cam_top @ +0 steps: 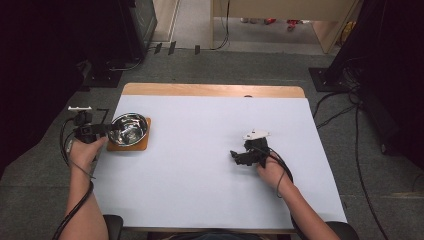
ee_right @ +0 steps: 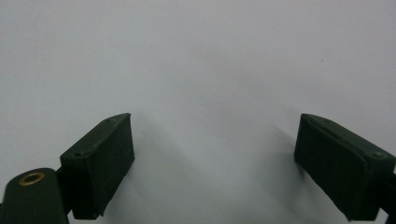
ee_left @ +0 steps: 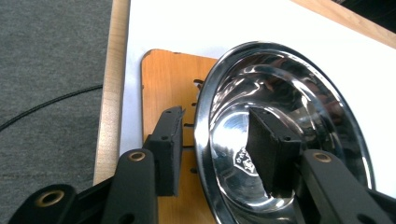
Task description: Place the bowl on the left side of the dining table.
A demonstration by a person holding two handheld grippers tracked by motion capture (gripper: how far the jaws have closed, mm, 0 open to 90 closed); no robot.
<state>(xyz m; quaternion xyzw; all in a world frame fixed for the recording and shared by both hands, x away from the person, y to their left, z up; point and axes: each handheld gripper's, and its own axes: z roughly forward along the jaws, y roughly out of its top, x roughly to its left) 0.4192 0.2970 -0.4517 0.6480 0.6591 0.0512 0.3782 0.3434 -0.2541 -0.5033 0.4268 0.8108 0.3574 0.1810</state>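
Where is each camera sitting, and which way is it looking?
High view: it sits above the person's side and looks down on the table; both forearms show, with the left tool at the steel bowl and the right tool over bare table.
Left gripper view: it rides on the left tool and looks along its jaws, which straddle the bowl's rim without pressing it.
Right gripper view: it rides on the right tool and looks at the white table between open jaws.
Shared: the high and left gripper views both show the bowl on the wooden board.

I can't see the whole shiny bowl in my left gripper view; the bottom edge cuts it off. The bowl hides part of the wooden board under it.
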